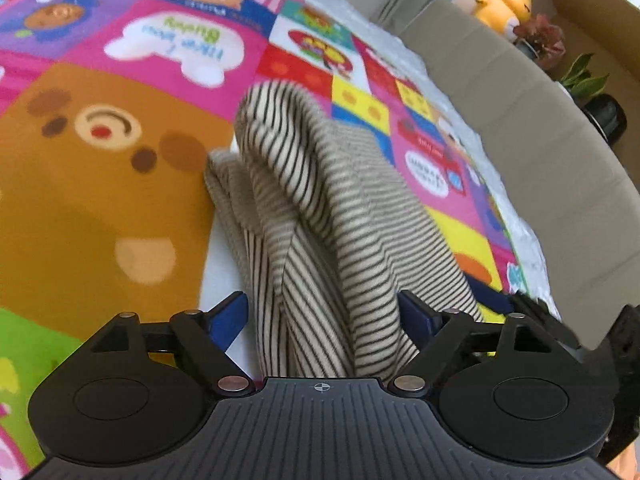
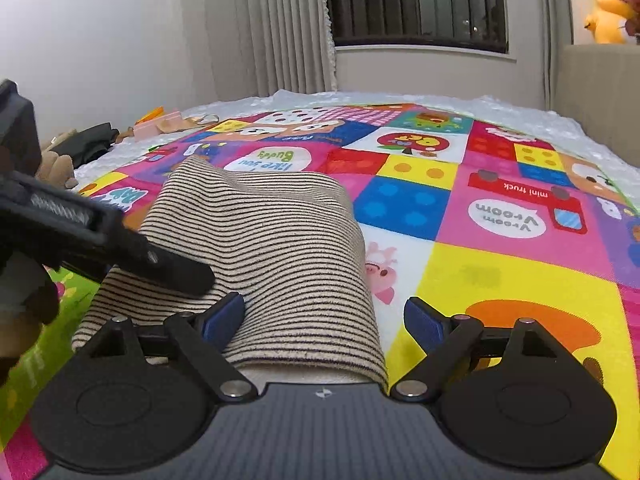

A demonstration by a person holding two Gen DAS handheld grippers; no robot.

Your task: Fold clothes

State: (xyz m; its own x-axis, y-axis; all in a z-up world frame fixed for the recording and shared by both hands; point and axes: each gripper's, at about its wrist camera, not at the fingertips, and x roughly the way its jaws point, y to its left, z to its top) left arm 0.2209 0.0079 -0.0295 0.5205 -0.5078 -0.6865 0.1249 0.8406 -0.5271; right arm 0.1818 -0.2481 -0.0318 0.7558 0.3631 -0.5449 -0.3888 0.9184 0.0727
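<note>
On my left wrist view, the left gripper has its jaws spread wide, and the striped garment runs up between the blue pads without being pinched. The cloth is bunched in folds on the colourful play mat, though motion blur makes its layers hard to sort. On my right wrist view, the right gripper also stands wide open, its left pad touching the garment's near edge while the right pad hangs over bare mat. A yellow plush toy sits far right.
</note>
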